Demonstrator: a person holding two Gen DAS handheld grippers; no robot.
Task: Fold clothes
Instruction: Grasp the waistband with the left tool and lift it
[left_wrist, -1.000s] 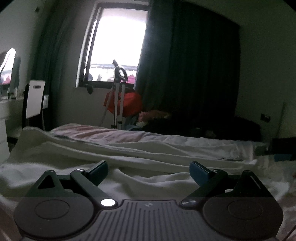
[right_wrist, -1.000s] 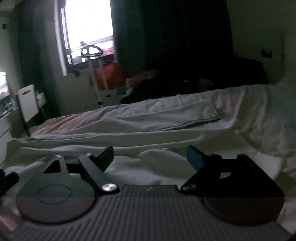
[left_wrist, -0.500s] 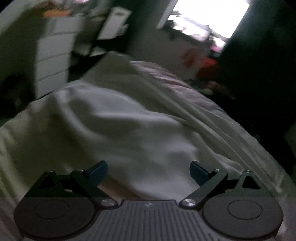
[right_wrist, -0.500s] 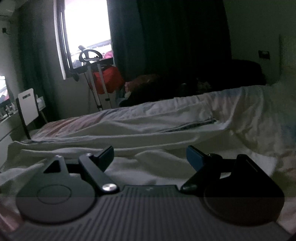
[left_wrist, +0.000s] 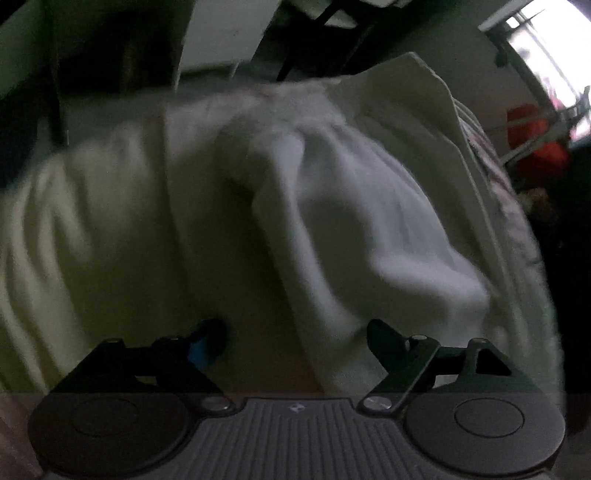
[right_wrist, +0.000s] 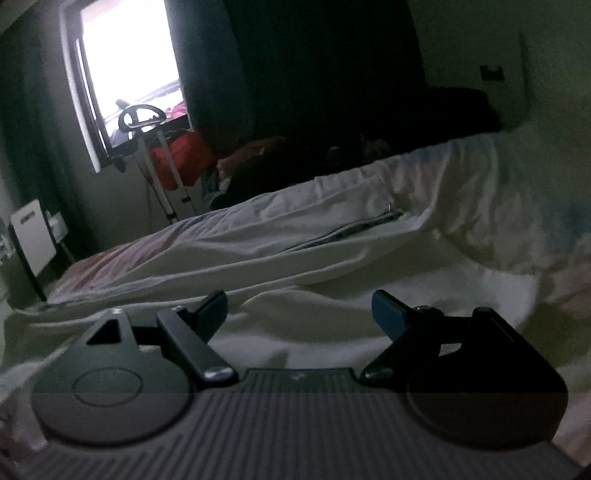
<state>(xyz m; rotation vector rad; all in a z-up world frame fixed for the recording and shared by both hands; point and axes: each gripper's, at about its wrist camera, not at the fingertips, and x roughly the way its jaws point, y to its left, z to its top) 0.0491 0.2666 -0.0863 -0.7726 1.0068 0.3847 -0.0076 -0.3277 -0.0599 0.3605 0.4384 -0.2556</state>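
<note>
My left tool (left_wrist: 295, 341) is angled down over the bed (left_wrist: 74, 229) with its jaws set wide but drawing together; a fold of the white garment (left_wrist: 354, 229) runs down between them, nearer the right-hand finger (left_wrist: 384, 341), and I cannot tell whether either pad is touching the cloth yet, since the picture is dark and smeared; the left-hand finger (left_wrist: 207, 341), with its blue pad, sits over the shadowed hollow beside the fold; I have nothing gripped there as far as I can see.

My right tool (right_wrist: 299, 314) stands wide apart and holds nothing; its fingers (right_wrist: 212, 310) hover just above another bunched part of the white garment (right_wrist: 332, 332), which lies between and beyond the tips; contact I cannot make out.

The garment lies crumpled on the bed in front of both tools; in the left wrist view it rises in a pale, puffed mass with a sharp corner toward the top right; in the right wrist view it spreads low across the near edge of the mattress, with a long pale duvet (right_wrist: 258, 240) lying across the bed behind it.

Beyond the bed I see a bright window (right_wrist: 129, 62), dark curtains (right_wrist: 314, 66), a red bag (right_wrist: 181, 155) hung on a metal stand (right_wrist: 162, 177), and a white chair (right_wrist: 31, 236) at the left; I can make out no baskets or bins.
</note>
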